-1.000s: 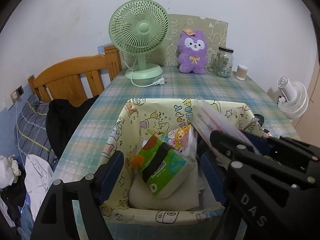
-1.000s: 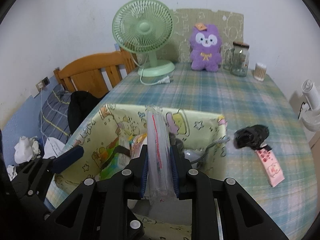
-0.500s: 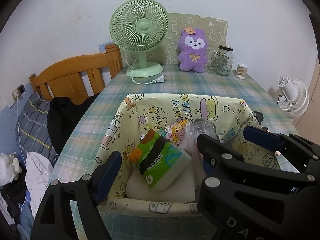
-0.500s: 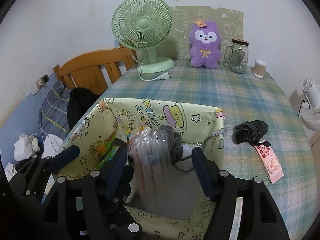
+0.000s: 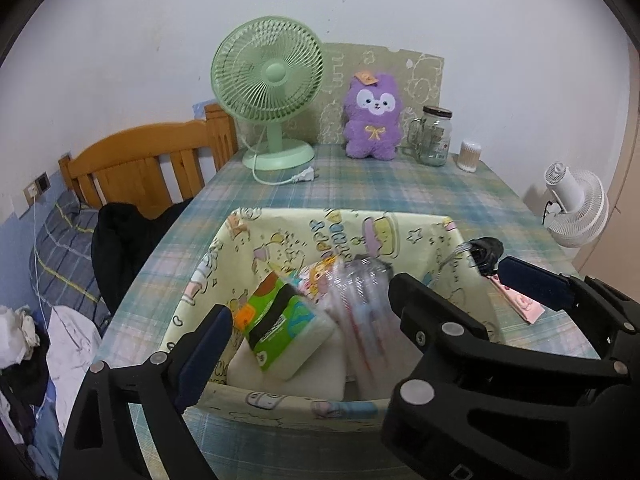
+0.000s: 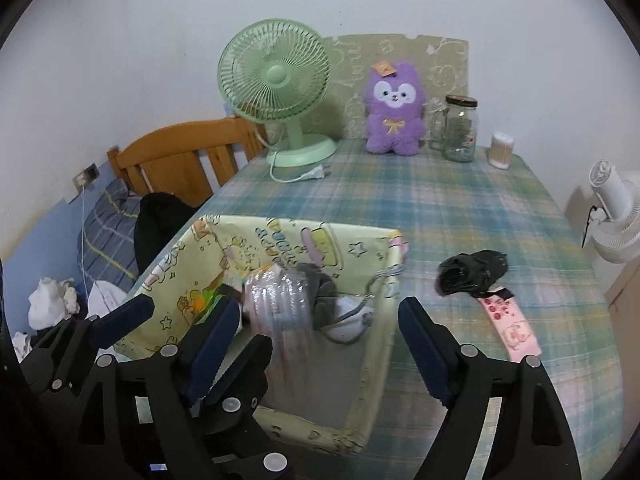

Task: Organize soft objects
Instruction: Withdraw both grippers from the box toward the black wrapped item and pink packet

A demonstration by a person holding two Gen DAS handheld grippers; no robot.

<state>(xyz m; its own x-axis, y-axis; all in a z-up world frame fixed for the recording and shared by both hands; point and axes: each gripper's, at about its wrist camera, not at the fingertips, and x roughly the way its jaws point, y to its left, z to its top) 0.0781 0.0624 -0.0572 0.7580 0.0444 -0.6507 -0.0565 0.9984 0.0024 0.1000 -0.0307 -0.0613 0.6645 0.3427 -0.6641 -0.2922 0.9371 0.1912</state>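
Soft-sided yellow fabric bin (image 6: 372, 364) printed with cartoon figures sits at the near edge of the plaid-clothed table (image 6: 460, 200). Inside it, from left to right, lie a green and white tissue pack (image 5: 286, 330) tilted on a white folded cloth (image 5: 320, 376), a blurred clear plastic packet with red markings (image 6: 280, 308), and a grey cloth bundle (image 6: 320, 292). The left gripper (image 5: 308, 304) hovers over the bin with its fingers spread wide, holding nothing. The right gripper (image 6: 316, 320) is likewise spread wide and empty, the packet just between its fingers. Right of the bin rest a black crumpled item (image 6: 472, 274) and a pink printed pack (image 6: 510, 328).
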